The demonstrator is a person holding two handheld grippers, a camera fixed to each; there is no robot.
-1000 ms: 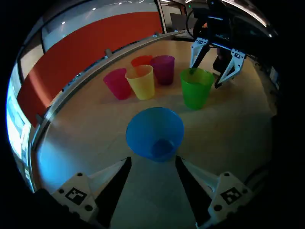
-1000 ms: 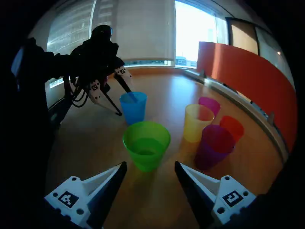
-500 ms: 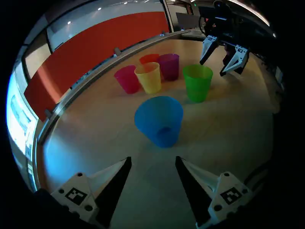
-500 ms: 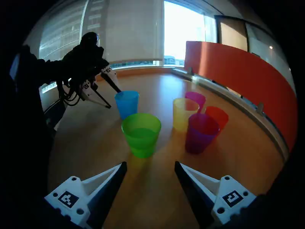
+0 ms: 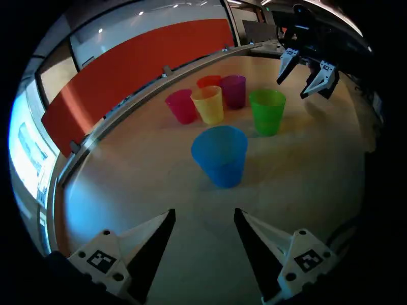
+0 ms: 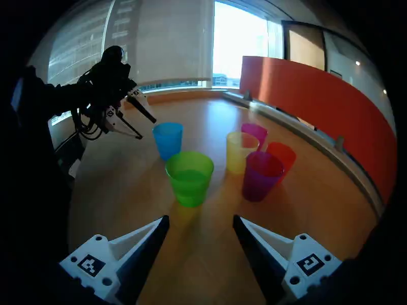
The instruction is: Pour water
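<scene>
A blue cup (image 5: 220, 155) stands upright on the wooden table, a short way ahead of my left gripper (image 5: 202, 223), which is open and holds nothing. Beyond it stands a green cup (image 5: 267, 111). In the right gripper view the green cup (image 6: 190, 177) has water in it and stands just ahead of my open right gripper (image 6: 200, 227). The blue cup (image 6: 168, 140) is behind it, near the left gripper (image 6: 136, 119). The right gripper (image 5: 304, 79) hangs above the table beyond the green cup in the left gripper view.
A cluster of pink (image 5: 181, 105), yellow (image 5: 208, 104), orange (image 5: 208, 81) and purple (image 5: 233, 90) cups stands near the table's far rim. An orange wall panel (image 5: 137, 61) runs behind the table edge. A person's dark sleeve (image 6: 46, 99) holds the left gripper.
Both grippers have drawn back from their cups: the blue cup and the green cup now sit farther from the fingers. No cup has moved on the table.
</scene>
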